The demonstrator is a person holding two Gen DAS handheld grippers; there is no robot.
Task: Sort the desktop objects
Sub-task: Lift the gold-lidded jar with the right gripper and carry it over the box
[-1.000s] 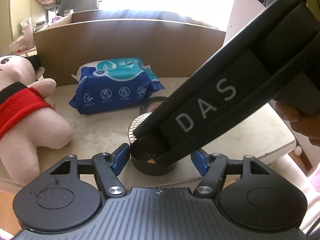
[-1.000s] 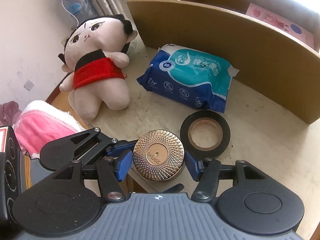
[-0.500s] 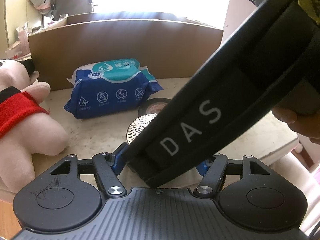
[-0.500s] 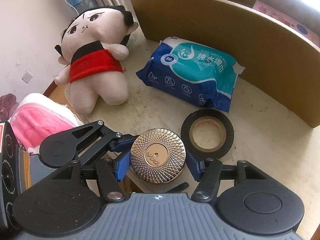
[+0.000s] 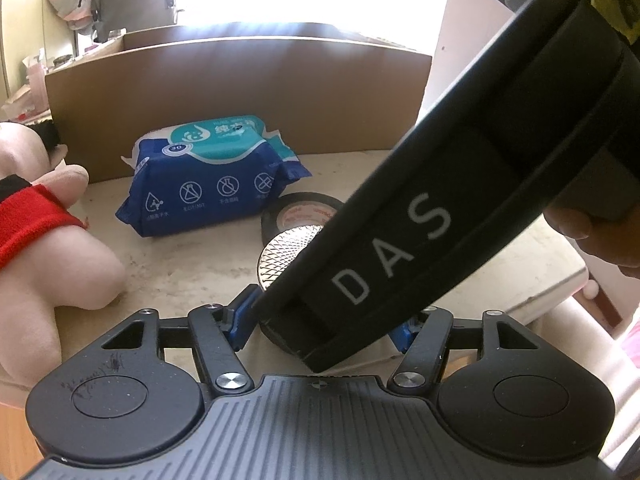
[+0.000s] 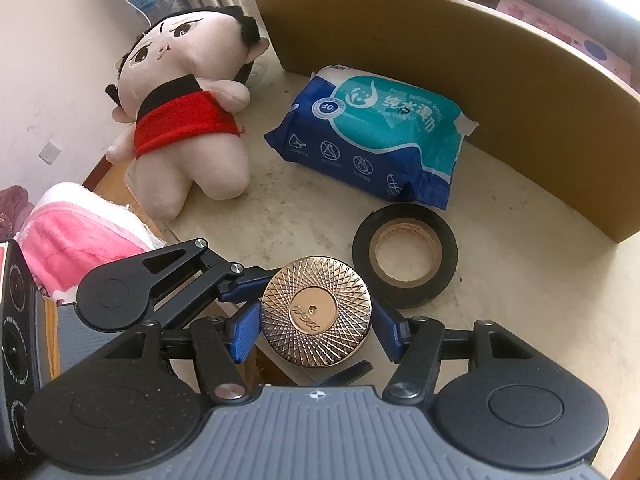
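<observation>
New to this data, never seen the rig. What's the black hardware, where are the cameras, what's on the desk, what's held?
There is no robot. A person holds a two-finger gripper in each hand, and each carries a fisheye camera looking along its fingers. The black plates and blue pads at the bottom of each picture are that camera's own gripper.

In the right wrist view, the right gripper has its pads against a gold-lidded round jar.

In the left wrist view, the left gripper has just been closing with the same jar between its pads. The right gripper's body, marked DAS, hides whether they press.

On the pale table lie a black tape roll, a wet wipes pack and a plush doll, in front of a cardboard box.
</observation>
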